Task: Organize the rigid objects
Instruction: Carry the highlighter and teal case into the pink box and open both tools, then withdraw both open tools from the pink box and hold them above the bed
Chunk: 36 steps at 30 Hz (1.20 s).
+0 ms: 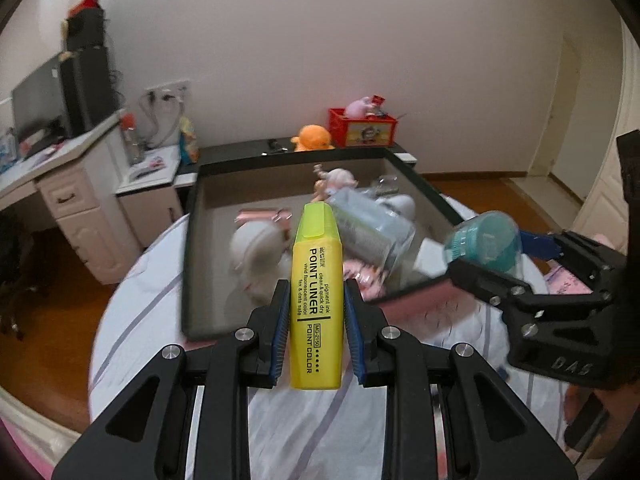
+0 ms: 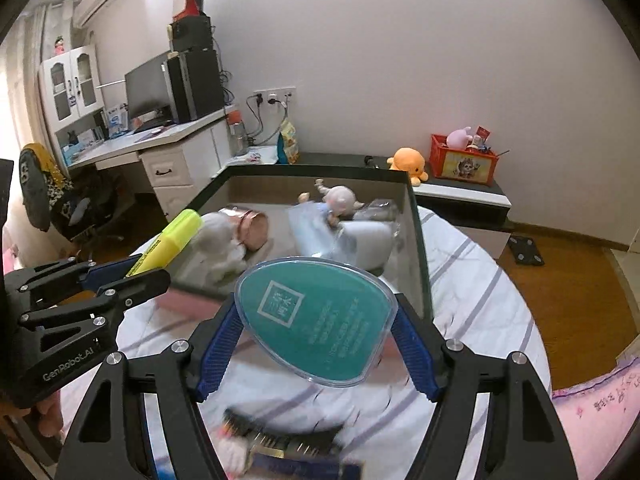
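My left gripper (image 1: 316,316) is shut on a yellow highlighter (image 1: 317,300) marked POINT LINER, its cap pointing ahead toward the box. The same highlighter (image 2: 168,246) and left gripper (image 2: 132,276) appear at the left of the right wrist view. My right gripper (image 2: 316,330) is shut on a teal egg-shaped plastic case (image 2: 320,316), held above the bed; that case (image 1: 486,242) hangs near the box's right wall in the left wrist view. Ahead lies a dark-rimmed open box (image 1: 192,216) holding several items: a white round object (image 1: 258,252), a clear pack (image 1: 372,228), a figurine (image 2: 340,200).
The box (image 2: 418,248) rests on a white striped bedsheet (image 2: 480,300). A dark comb-like item (image 2: 280,436) lies blurred on the sheet under the right gripper. Beyond stand a white desk (image 2: 160,148), an orange plush (image 2: 408,162) and a red crate (image 2: 464,160) on a low dark cabinet.
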Each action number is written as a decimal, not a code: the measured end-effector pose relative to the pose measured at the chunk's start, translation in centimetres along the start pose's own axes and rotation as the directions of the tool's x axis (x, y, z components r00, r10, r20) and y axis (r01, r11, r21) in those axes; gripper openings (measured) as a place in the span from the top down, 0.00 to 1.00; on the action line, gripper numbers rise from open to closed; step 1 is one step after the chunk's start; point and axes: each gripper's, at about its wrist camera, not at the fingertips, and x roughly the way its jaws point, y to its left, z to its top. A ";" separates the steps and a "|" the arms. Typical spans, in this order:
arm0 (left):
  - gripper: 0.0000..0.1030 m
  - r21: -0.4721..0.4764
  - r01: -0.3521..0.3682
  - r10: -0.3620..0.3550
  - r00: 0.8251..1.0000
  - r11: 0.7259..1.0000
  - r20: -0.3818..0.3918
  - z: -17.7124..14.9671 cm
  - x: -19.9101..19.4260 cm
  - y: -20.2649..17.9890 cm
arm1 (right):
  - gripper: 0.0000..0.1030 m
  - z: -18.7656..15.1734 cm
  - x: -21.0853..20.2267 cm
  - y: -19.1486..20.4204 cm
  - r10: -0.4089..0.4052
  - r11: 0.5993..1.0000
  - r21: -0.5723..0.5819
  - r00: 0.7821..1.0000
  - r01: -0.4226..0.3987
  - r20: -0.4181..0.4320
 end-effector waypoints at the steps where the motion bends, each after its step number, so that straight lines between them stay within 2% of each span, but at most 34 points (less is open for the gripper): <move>1: 0.75 0.008 0.006 -0.006 1.000 1.000 -0.011 0.7 1.0 -0.1 | 0.28 0.3 0.6 -0.3 -0.008 1.000 0.001 1.000 0.008 -0.004; 4: 0.75 0.013 0.020 -0.019 0.999 1.000 -0.045 1.9 3.5 -0.3 | 0.28 1.2 2.4 -1.2 -0.011 1.000 0.008 1.000 0.011 -0.021; 9: 0.75 0.017 -0.012 0.014 0.995 1.000 -0.094 2.7 7.0 -0.4 | 0.28 1.4 5.1 -1.9 -0.030 1.000 -0.003 0.998 0.029 -0.058; 14: 0.74 0.018 -0.041 0.042 0.995 0.999 -0.089 2.1 7.5 -0.6 | 0.28 1.1 5.8 -2.3 -0.025 1.000 -0.003 0.998 0.025 -0.063; 16: 0.66 0.001 -0.042 0.042 0.996 0.999 -0.081 1.9 7.0 -0.3 | 0.28 1.1 5.4 -2.6 -0.022 1.000 0.006 0.999 0.022 -0.045; 17: 0.57 -0.007 -0.040 0.039 0.996 0.999 -0.075 1.8 6.6 -0.2 | 0.27 1.1 5.1 -2.7 -0.016 1.000 0.013 0.999 0.017 -0.040; 21: 0.27 -0.013 -0.056 0.056 0.998 0.998 -0.017 1.1 3.6 -0.2 | 0.23 1.4 2.5 -3.1 -0.002 0.999 0.043 1.000 0.001 0.005; 26: 0.03 -0.050 -0.073 0.077 0.993 0.996 0.085 -0.1 -2.0 -0.1 | 0.21 1.1 -2.3 -2.7 -0.006 0.999 0.052 0.996 0.001 0.090; 27: 0.00 -0.059 -0.080 0.087 0.990 0.995 0.114 -0.6 -3.5 -0.2 | 0.21 0.9 -3.4 -2.5 -0.008 0.999 0.050 0.994 0.003 0.108; 30: 0.00 -0.088 -0.103 0.118 0.977 0.991 0.178 -1.8 -7.4 -0.7 | 0.18 -0.1 -7.3 -1.9 -0.014 0.998 0.057 0.986 0.005 0.167; 36: 0.00 -0.157 -0.165 0.205 0.936 0.974 0.286 -4.4 -14.2 -1.8 | 0.16 -2.8 -14.2 0.3 -0.025 0.999 0.049 0.960 0.012 0.278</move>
